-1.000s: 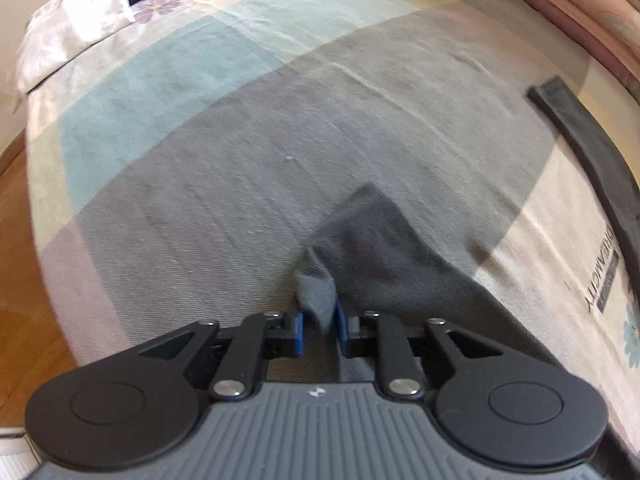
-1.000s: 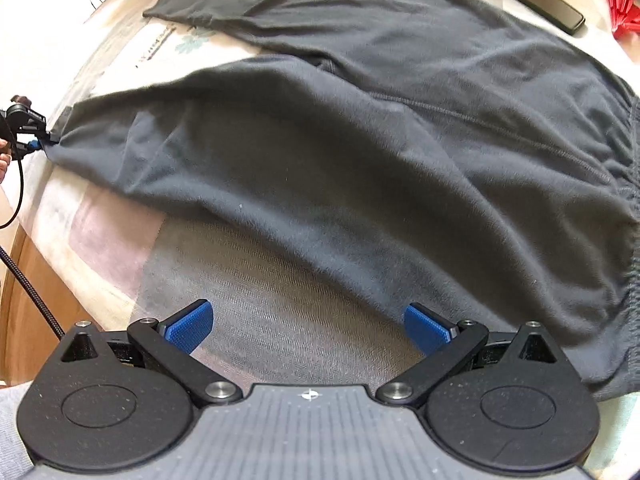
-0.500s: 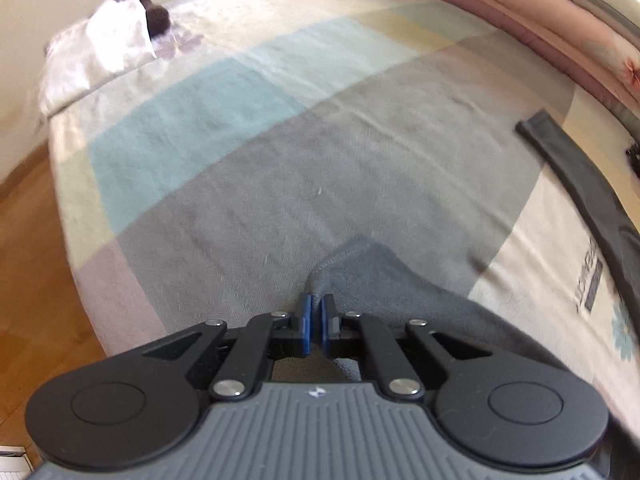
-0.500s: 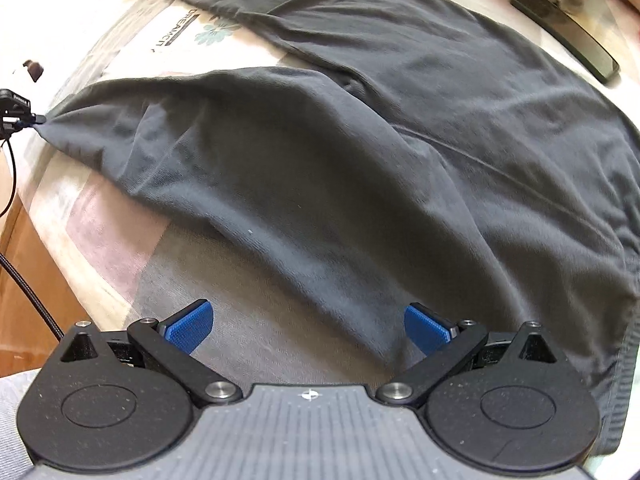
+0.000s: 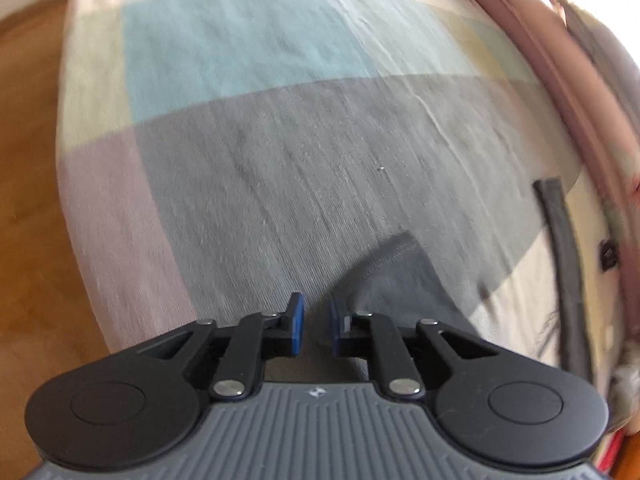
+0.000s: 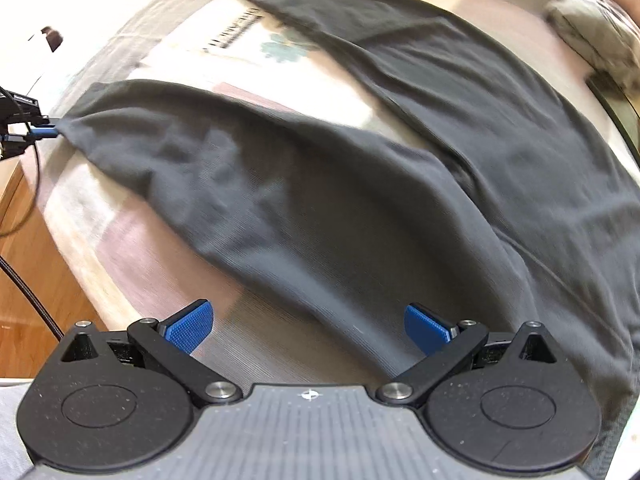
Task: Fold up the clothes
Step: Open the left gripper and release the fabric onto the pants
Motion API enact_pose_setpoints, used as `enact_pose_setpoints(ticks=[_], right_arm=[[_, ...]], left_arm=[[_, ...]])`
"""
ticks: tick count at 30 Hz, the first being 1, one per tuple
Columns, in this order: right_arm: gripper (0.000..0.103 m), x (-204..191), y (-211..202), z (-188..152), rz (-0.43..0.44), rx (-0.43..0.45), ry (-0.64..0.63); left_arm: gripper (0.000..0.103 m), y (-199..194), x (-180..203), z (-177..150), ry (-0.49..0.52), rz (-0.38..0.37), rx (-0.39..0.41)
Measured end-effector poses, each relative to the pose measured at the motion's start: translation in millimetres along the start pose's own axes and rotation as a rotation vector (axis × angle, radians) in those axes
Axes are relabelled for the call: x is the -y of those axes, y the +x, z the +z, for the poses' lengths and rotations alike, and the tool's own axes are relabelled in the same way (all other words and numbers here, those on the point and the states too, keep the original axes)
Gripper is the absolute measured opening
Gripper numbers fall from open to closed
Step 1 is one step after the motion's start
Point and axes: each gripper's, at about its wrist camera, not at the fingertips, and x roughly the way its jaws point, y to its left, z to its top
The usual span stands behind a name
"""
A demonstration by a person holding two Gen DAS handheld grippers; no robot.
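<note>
Dark grey trousers [image 6: 320, 200] lie spread on the bed, legs pointing left and apart. In the left wrist view the near leg's hem [image 5: 400, 276] rests on the sheet just right of my left gripper [image 5: 316, 320]. Its blue pads stand a narrow gap apart with only sheet showing between them. The right wrist view shows that gripper [image 6: 44, 132] at the far left, at the tip of the leg. My right gripper [image 6: 306, 324] is wide open over the bed's near edge, in front of the near leg's lower side, holding nothing. The far leg [image 6: 400, 52] lies flat behind.
The checked bedsheet [image 5: 240, 60] runs ahead of the left gripper. Wooden floor [image 5: 28, 160] borders the bed on the left. A pink padded edge [image 5: 540, 40] lines the far side. A grey bundle [image 6: 592, 32] sits at the back right. A black cable [image 6: 24, 280] hangs at the left.
My left gripper was shut on the leg's hem half a second ago; now its pads have parted and the hem lies on the sheet beside it. The right gripper has stayed open.
</note>
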Motion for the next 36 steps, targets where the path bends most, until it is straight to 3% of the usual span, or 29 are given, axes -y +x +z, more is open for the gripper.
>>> enact_pose_setpoints(ticks=[5, 12, 14, 17, 20, 24, 30, 33, 36], right_arm=[[0.103, -34, 1, 26, 0.015, 0.004, -0.092], [0.103, -66, 10, 48, 0.018, -0.002, -0.189], [0.103, -69, 11, 50, 0.020, -0.005, -0.197], [0.103, -74, 14, 53, 0.021, -0.009, -0.206], [0.103, -78, 16, 55, 0.023, -0.013, -0.215], [0.103, -83, 19, 57, 0.025, -0.019, -0.226], [0.103, -83, 31, 56, 0.024, -0.050, -0.191], [0.103, -79, 34, 55, 0.003, -0.059, -0.174], [0.103, -69, 35, 53, -0.023, -0.054, -0.132]], left_arm=[[0.023, -4, -16, -15, -0.068, -0.060, -0.035], [0.026, 10, -8, -25, 0.012, -0.108, -0.020], [0.026, 8, -10, -15, -0.026, -0.133, 0.034], [0.026, -7, -25, 5, -0.116, -0.133, 0.179], [0.026, -21, -36, 24, -0.126, -0.123, 0.238], [0.028, -21, -13, 26, -0.006, -0.159, 0.190], [0.031, 18, 53, -8, 0.307, -0.273, -0.015], [0.032, 39, 74, -23, 0.447, -0.182, -0.055], [0.027, 36, 74, -20, 0.492, -0.091, 0.004]])
